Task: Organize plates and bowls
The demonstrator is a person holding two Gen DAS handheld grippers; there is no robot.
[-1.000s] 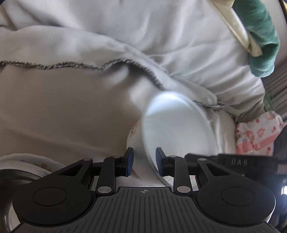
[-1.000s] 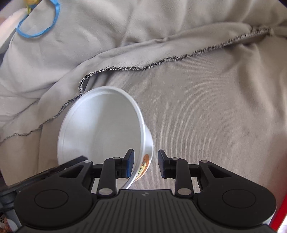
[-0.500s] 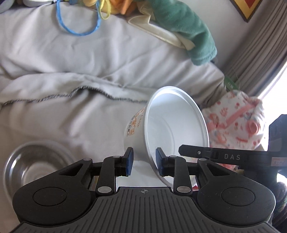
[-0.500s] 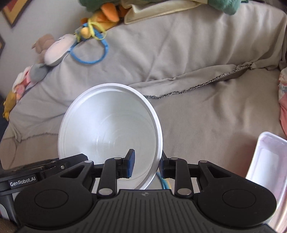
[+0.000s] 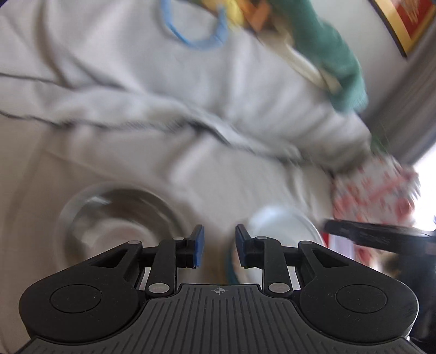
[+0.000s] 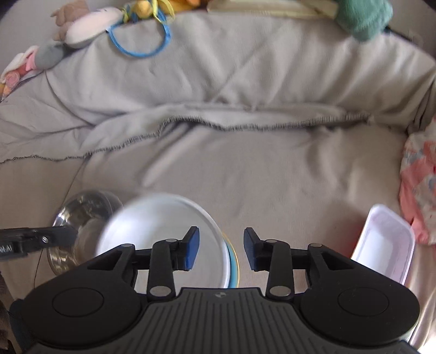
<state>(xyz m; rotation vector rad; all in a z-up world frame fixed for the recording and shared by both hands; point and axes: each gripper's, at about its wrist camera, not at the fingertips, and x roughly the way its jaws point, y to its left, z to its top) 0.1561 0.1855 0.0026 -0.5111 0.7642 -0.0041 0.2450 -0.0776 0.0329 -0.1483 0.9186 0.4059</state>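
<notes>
A white paper bowl [image 6: 152,231] sits low on the grey sofa cover, on top of a dish with a blue and yellow rim [image 6: 233,262]. Above it my right gripper [image 6: 220,250] has its jaws opening, and the pads are clear of the bowl's rim. In the blurred left wrist view the same white bowl [image 5: 283,226] shows behind the right finger. My left gripper [image 5: 219,246] holds nothing, and its jaws are closing a little. A steel bowl [image 5: 122,226] lies to its left, and its other point is steel bowl [image 6: 81,217]. The left gripper's arm [image 6: 38,237] reaches over it.
A white rectangular tray [image 6: 381,245] lies on the cover at the right. A pink floral cloth [image 6: 419,185] is beyond it. A green cloth [image 6: 362,16], soft toys [image 6: 79,30] and a blue ring [image 6: 141,40] line the sofa back.
The white bowl was gripped by the right gripper and stood between the left fingers. Now it lies below both, free. The right jaws have parted, and both grippers have lifted away.
</notes>
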